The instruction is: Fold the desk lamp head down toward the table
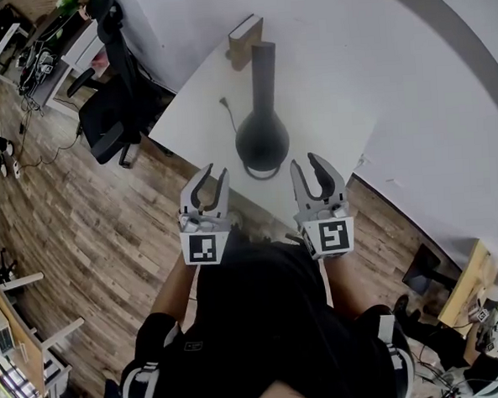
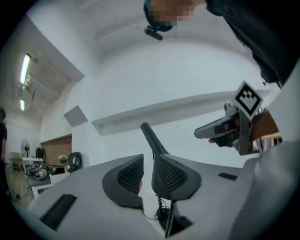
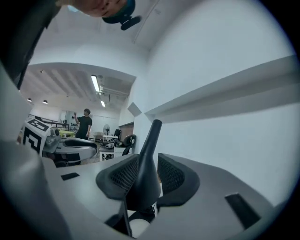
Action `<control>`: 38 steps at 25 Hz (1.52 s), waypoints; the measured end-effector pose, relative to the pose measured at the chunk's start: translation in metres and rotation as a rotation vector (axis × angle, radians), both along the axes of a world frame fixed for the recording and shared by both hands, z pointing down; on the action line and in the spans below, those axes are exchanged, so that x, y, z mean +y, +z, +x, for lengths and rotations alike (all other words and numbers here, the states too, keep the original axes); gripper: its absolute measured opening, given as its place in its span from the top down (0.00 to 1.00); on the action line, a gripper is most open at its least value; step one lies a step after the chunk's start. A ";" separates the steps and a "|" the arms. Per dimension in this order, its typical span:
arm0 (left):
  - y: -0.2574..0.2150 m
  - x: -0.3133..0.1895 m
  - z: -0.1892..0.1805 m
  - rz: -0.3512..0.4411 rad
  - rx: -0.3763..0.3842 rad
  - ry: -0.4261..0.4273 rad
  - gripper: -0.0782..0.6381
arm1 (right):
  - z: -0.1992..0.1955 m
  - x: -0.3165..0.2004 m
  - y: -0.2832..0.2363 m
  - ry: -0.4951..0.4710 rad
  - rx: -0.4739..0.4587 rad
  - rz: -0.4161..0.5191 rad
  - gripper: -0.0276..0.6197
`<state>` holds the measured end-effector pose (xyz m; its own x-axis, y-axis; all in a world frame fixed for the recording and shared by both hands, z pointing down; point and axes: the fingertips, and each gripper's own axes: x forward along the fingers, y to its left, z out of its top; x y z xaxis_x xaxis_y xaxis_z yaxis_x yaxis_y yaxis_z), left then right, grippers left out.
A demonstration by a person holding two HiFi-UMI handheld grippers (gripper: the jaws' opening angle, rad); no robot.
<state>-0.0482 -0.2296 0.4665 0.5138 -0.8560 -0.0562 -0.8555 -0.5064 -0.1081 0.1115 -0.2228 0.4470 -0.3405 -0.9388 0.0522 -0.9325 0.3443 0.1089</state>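
Note:
The desk lamp (image 1: pixel 262 134) is dark grey, with a bulbous lower body and a long straight neck (image 1: pixel 264 67) standing up from the white table (image 1: pixel 327 105). Its thin cable (image 1: pixel 226 111) trails to the left. My left gripper (image 1: pixel 208 186) and right gripper (image 1: pixel 318 174) hover side by side at the table's near edge, short of the lamp, both with jaws apart and nothing between them. In the left gripper view the lamp's neck (image 2: pixel 151 135) rises beyond the jaws, and the right gripper (image 2: pixel 229 127) shows to the right. In the right gripper view the lamp (image 3: pixel 143 168) stands just beyond the jaws.
A brown box-like object (image 1: pixel 245 38) stands at the table's far end against the white wall. A black office chair (image 1: pixel 109 110) sits left of the table on the wooden floor. Far back in the right gripper view a person (image 3: pixel 85 123) stands.

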 end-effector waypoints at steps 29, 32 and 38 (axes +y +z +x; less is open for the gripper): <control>-0.024 0.011 0.022 -0.248 0.127 0.066 0.86 | -0.017 0.023 -0.011 0.054 -0.149 -0.067 0.94; -0.020 0.010 0.025 -0.238 0.106 0.064 0.86 | -0.018 0.023 -0.008 0.054 -0.148 -0.073 0.94; -0.013 0.012 0.029 -0.258 0.102 0.069 0.86 | -0.016 0.025 -0.004 0.051 -0.140 -0.082 0.94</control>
